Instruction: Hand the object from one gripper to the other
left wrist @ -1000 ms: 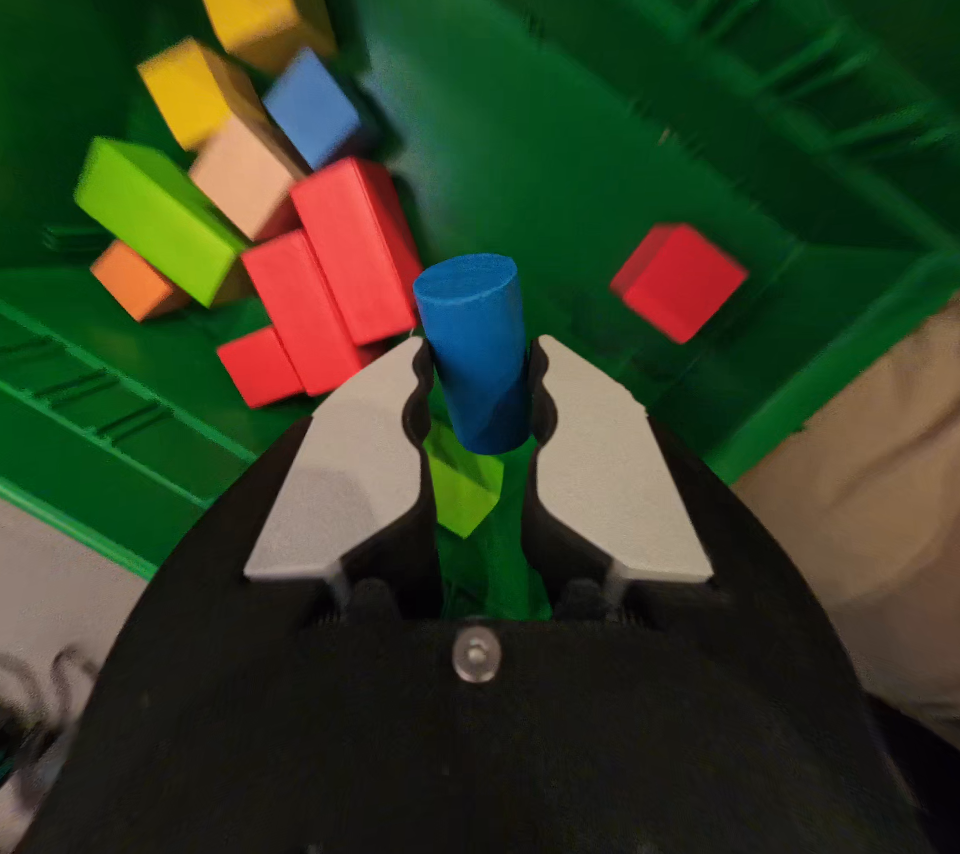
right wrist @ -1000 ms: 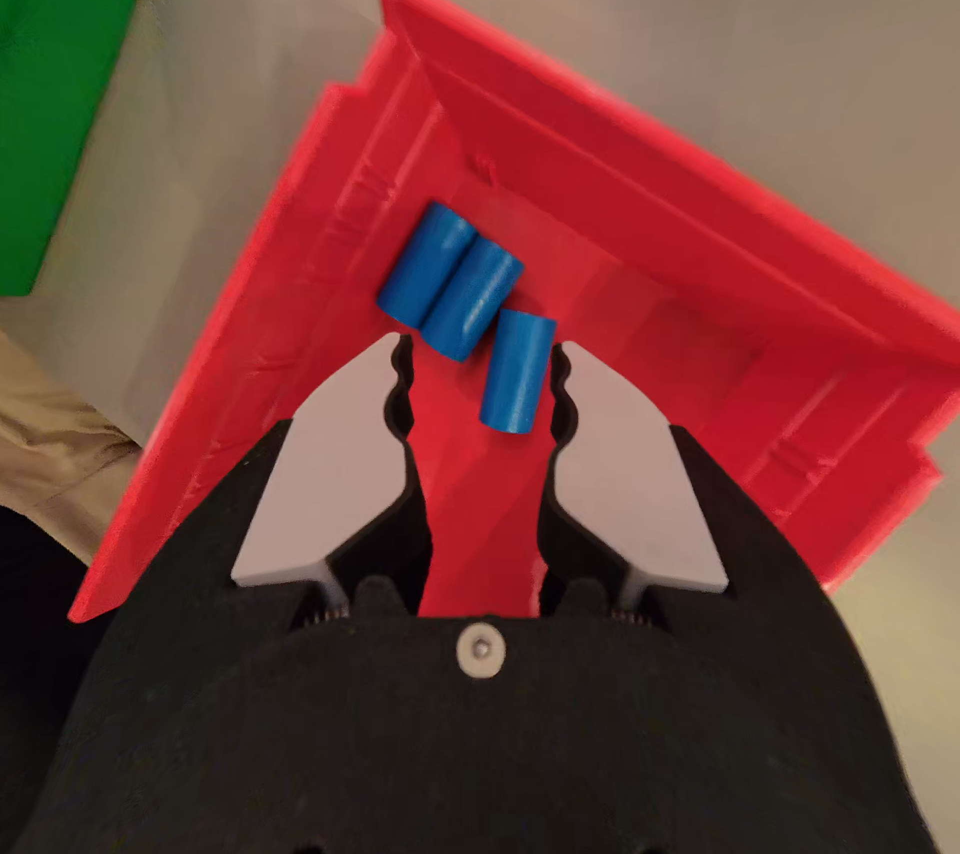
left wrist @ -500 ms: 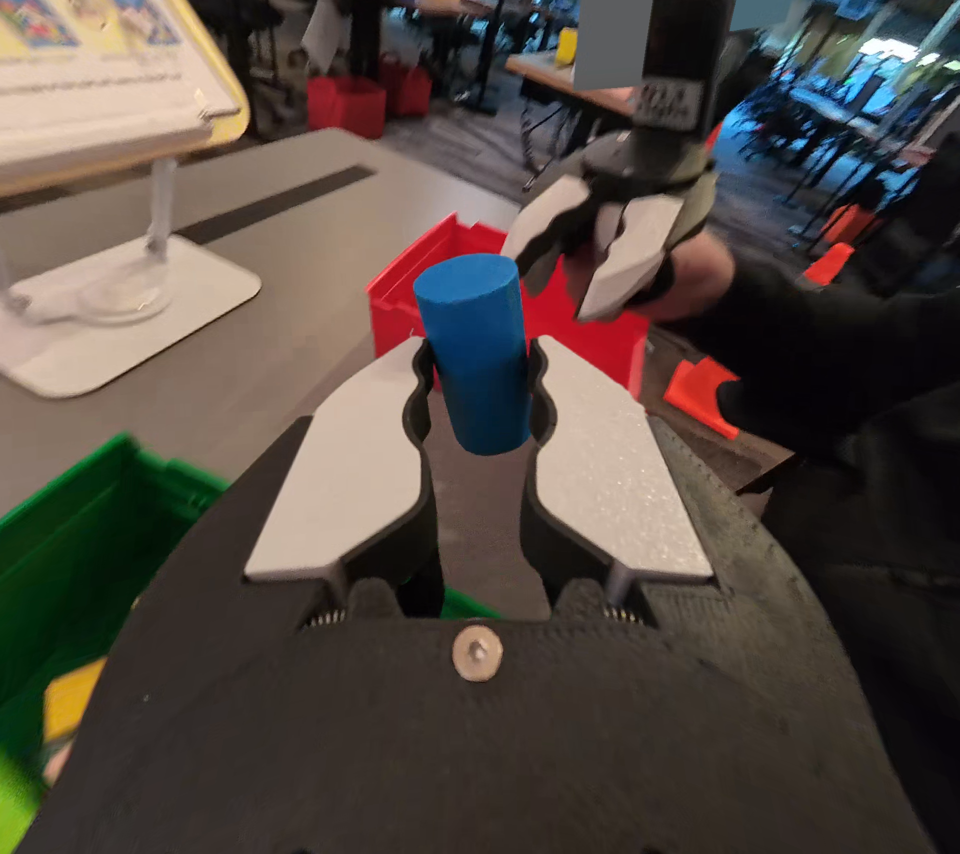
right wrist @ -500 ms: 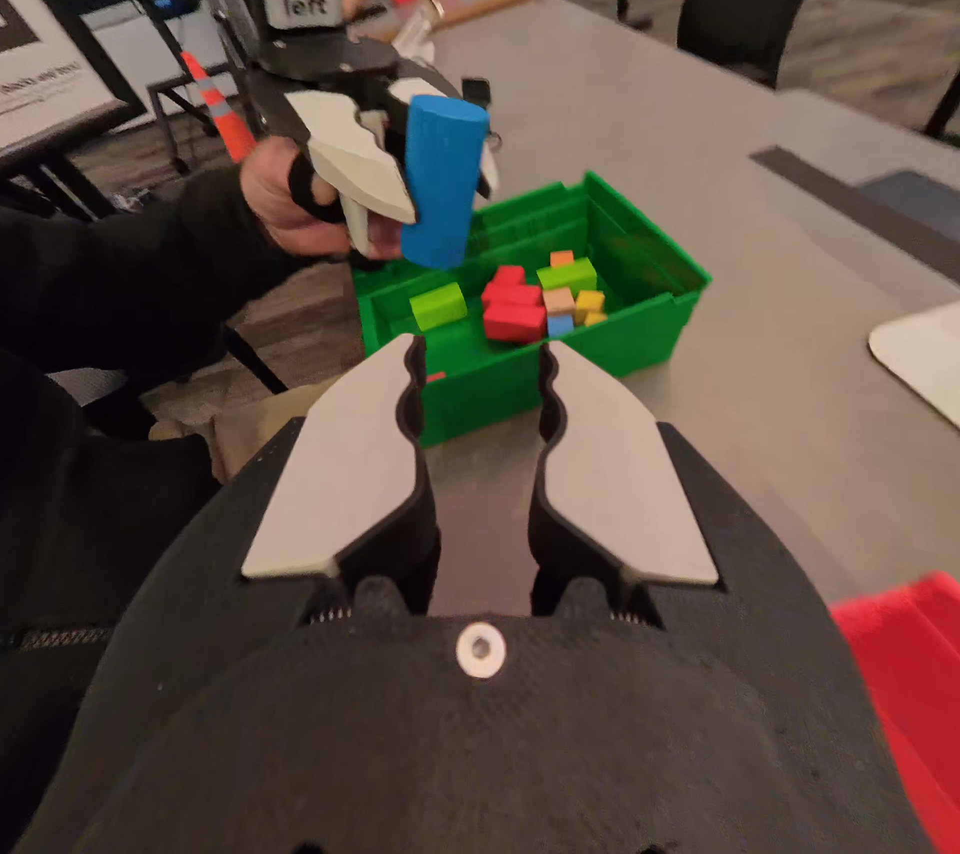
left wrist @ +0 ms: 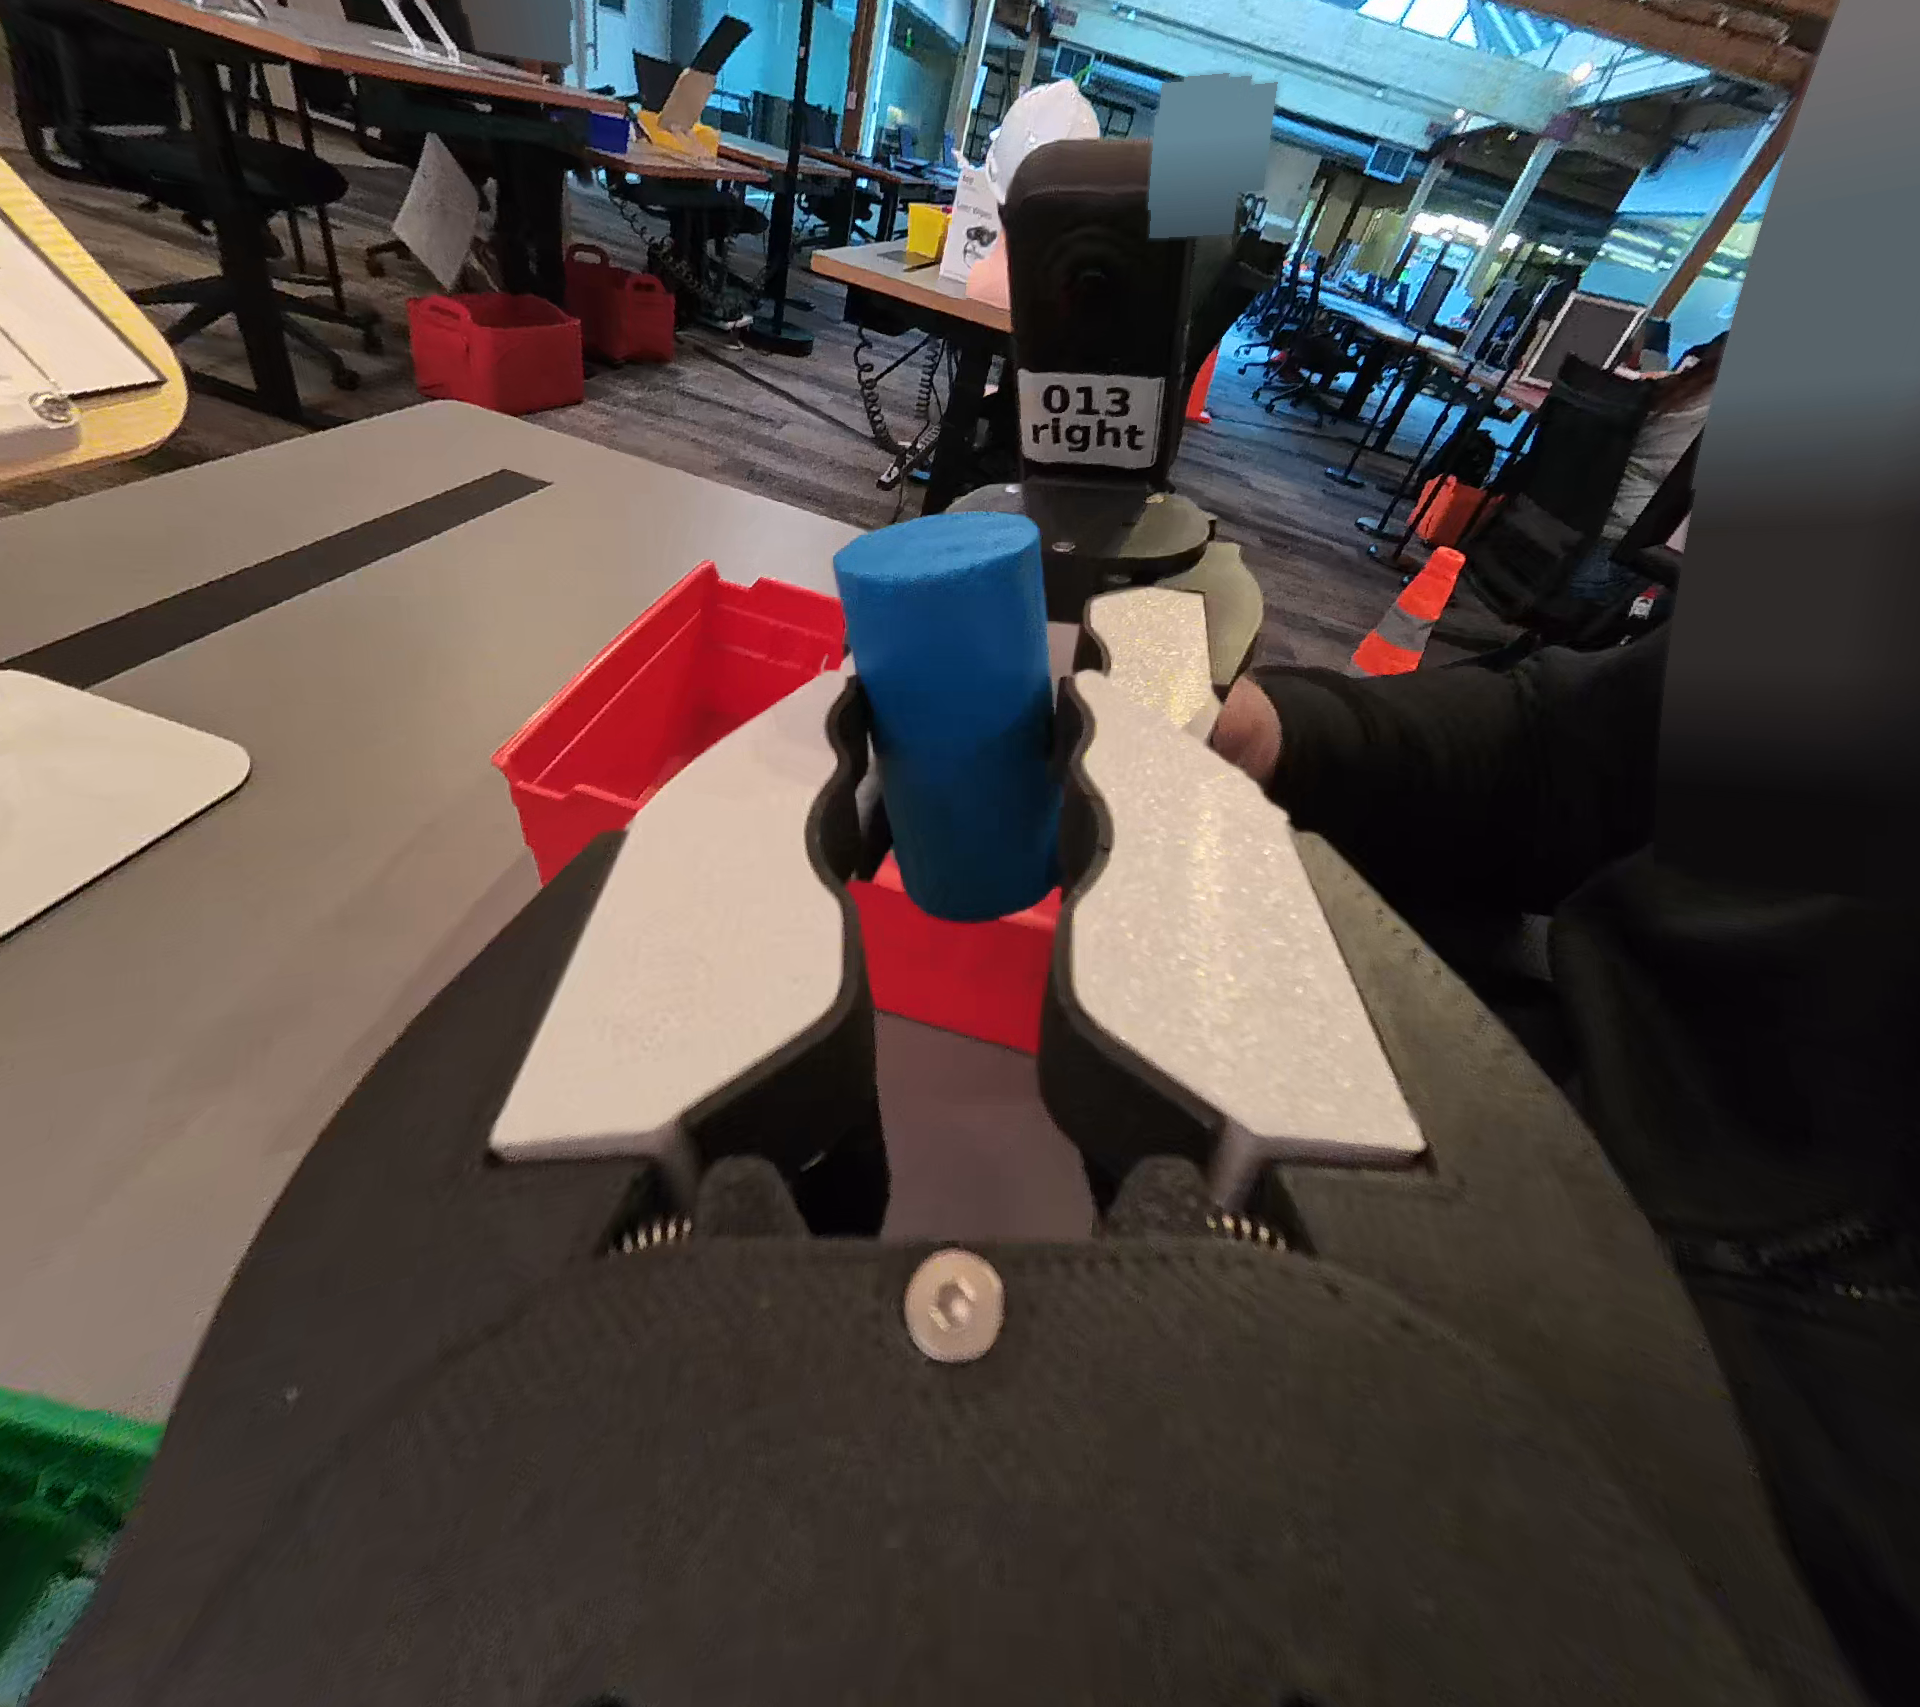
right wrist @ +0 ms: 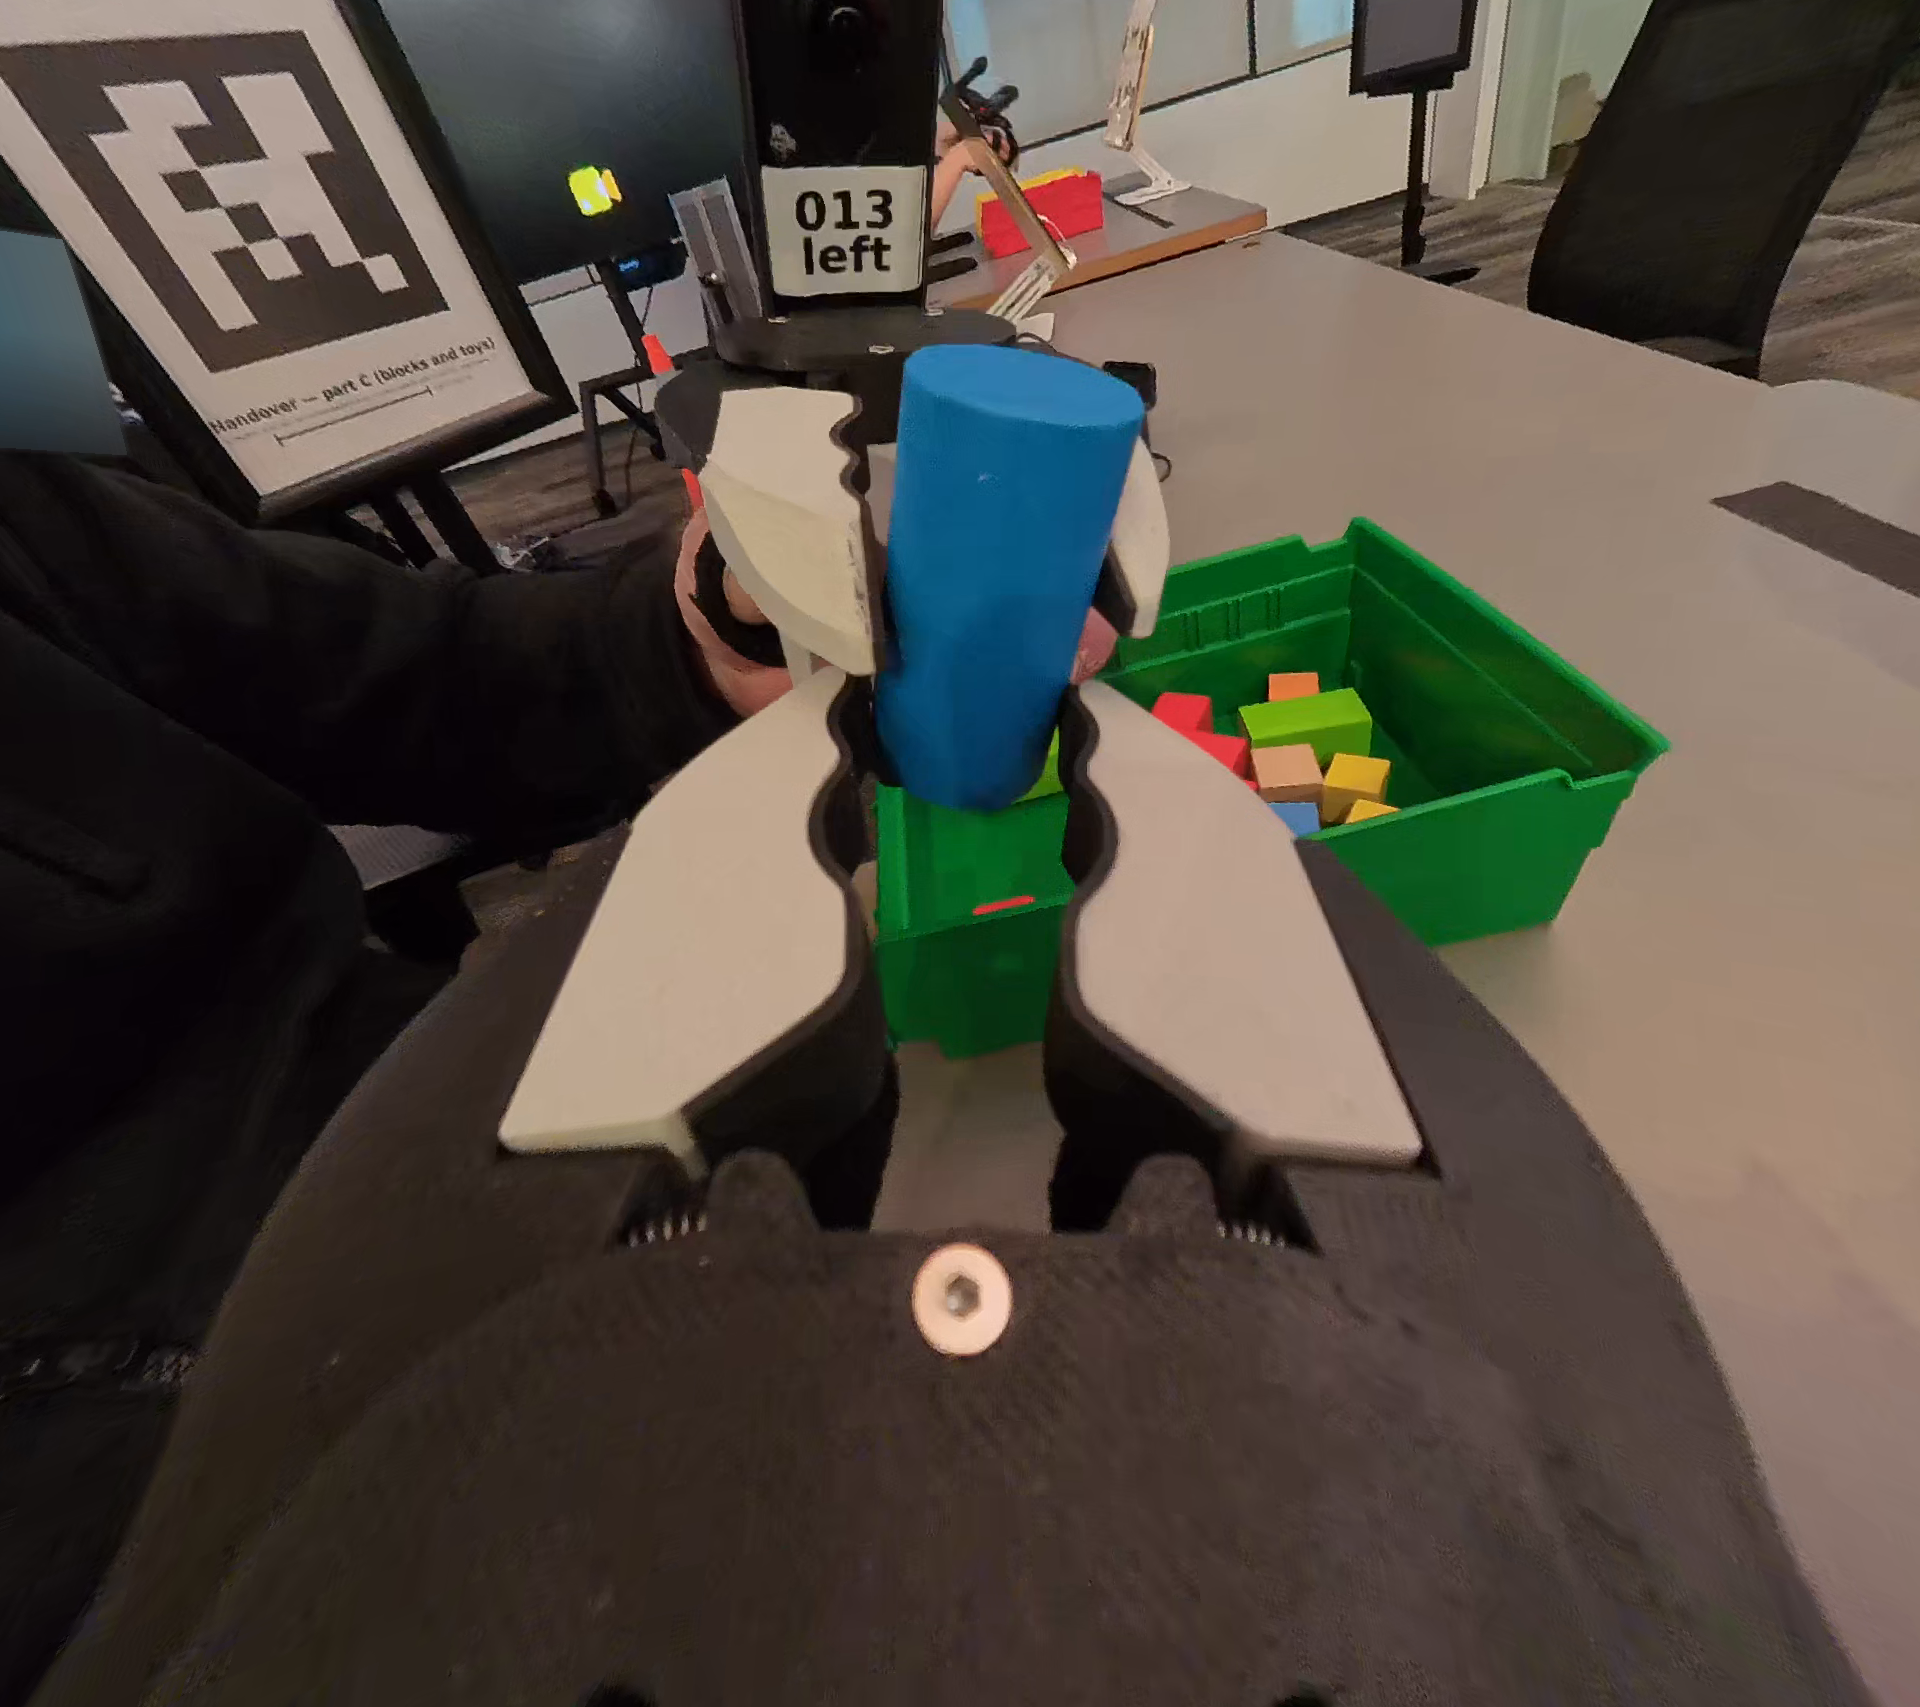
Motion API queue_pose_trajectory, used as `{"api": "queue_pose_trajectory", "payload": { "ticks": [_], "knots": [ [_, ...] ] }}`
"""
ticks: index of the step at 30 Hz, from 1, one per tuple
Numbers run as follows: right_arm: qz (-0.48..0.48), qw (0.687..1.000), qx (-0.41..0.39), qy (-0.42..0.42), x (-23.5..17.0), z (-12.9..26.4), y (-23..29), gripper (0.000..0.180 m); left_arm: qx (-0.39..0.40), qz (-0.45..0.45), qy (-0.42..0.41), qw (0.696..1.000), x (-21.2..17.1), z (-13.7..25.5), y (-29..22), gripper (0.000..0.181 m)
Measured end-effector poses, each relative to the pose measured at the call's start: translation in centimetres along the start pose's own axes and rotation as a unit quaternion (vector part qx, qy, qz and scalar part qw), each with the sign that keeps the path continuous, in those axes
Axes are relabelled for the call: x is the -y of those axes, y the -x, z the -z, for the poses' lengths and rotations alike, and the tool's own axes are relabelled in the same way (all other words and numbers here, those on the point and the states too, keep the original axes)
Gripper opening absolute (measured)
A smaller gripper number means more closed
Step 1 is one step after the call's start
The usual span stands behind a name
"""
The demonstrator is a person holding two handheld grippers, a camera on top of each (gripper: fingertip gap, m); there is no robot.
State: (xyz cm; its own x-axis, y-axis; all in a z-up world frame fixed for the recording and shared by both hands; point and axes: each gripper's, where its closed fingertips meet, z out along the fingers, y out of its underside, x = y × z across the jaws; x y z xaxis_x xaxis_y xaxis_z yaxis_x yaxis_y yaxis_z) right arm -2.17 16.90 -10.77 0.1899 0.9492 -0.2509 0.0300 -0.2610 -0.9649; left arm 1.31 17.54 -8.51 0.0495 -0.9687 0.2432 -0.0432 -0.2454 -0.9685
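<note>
My left gripper (left wrist: 951, 758) clamps the blue cylinder (left wrist: 951, 712); my right gripper (right wrist: 961, 738), open, straddles its lower end at twelve o'clock and should close squarely before I release.

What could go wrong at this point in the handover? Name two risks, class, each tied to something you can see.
1. The right gripper brackets only the blue cylinder's lower end; whether it grips is unclear. If the left gripper releases early, the cylinder could drop.
2. The cylinder is tilted, so closing on it may twist it loose, perhaps into the green bin.
</note>
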Motion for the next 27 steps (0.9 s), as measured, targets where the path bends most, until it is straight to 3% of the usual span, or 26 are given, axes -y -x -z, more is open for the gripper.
{"api": "queue_pose_trajectory", "payload": {
  "ticks": [13,18,22,27],
  "knots": [
    [0.003,0.999,-0.022,0.032,0.1,1.6,-0.6,0.033,0.010,-0.008,-0.027,1.000,1.0,0.6,0.3,0.035],
    [-0.007,0.990,-0.116,0.073,0.2,5.8,-3.9,0.033,0.038,-0.025,-0.033,0.998,1.9,2.3,1.3,0.035],
    [-0.062,0.958,-0.246,0.136,-2.5,12.2,-8.7,0.033,0.070,-0.033,-0.010,0.997,1.0,3.4,2.8,0.032],
    [-0.148,0.883,-0.378,0.236,-8.7,19.8,-13.1,0.033,0.087,-0.026,-0.002,0.996,0.2,3.8,4.1,0.028]
  ]
}}
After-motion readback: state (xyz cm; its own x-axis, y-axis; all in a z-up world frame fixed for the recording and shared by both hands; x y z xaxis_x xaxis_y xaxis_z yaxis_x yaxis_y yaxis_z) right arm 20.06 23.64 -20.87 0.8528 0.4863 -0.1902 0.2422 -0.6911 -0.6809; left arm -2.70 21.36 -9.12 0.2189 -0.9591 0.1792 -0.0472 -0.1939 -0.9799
